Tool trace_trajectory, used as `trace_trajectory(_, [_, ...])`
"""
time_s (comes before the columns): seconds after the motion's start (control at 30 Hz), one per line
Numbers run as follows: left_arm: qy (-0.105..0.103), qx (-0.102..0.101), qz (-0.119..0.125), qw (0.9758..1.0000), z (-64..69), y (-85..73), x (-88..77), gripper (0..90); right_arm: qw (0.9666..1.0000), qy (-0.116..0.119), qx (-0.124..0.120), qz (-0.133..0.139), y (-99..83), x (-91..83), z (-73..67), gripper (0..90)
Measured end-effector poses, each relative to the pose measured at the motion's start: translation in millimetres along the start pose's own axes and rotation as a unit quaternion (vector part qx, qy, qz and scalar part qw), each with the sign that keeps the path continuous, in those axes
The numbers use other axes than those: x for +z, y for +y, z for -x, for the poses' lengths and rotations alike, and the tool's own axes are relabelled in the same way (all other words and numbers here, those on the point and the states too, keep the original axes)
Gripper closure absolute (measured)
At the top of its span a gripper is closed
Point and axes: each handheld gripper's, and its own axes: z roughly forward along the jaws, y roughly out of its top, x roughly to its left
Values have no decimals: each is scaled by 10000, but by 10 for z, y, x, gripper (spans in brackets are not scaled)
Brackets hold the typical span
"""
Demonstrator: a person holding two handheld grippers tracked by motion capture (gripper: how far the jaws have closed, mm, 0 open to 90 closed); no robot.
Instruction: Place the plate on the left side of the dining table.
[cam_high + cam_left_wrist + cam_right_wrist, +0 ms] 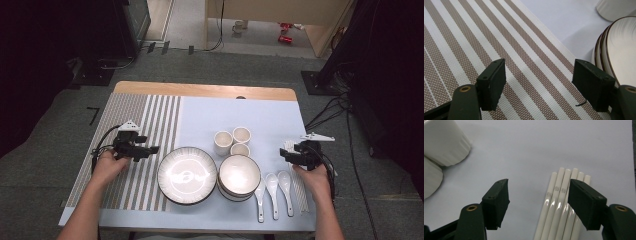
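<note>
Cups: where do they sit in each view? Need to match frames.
High view: three white cups clustered mid-table, just behind the stacked bowls.
Left gripper view: top right corner, the ribbed white wall of what looks like one of the cups.
Right gripper view: top left corner, a ribbed side wall of the cups.
Shared landmark: the light blue cloth they stand on.

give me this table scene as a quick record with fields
surface: table with striped mat on its left side
plates: stack at front centre
bowls: stack right of the plates
cups: three behind the bowls
spoons: three right of the bowls
chopsticks: white bundle by the right gripper
left gripper: open over the mat, holding nothing
right gripper: open over the chopsticks
</note>
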Motion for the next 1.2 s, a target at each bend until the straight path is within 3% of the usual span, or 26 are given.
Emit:
trace_trajectory(0.3, [-154,14,84,9998,24,27,-44,273,9998,187,-42,49,21,-103,-118,347])
trace_trajectory(0.67, [-382,85,107,9992,77,51,-60,282,9990,369,-212,151,63,-258,-368,352])
trace_trajectory(1.0, [-580,179,225,9979,154,90,-95,283,9977,487,-285,369,126,-410,-530,365])
trace_trajectory(1.2, [-687,270,297,9968,198,107,-120,349,9964,647,-384,384,109,-512,-674,397])
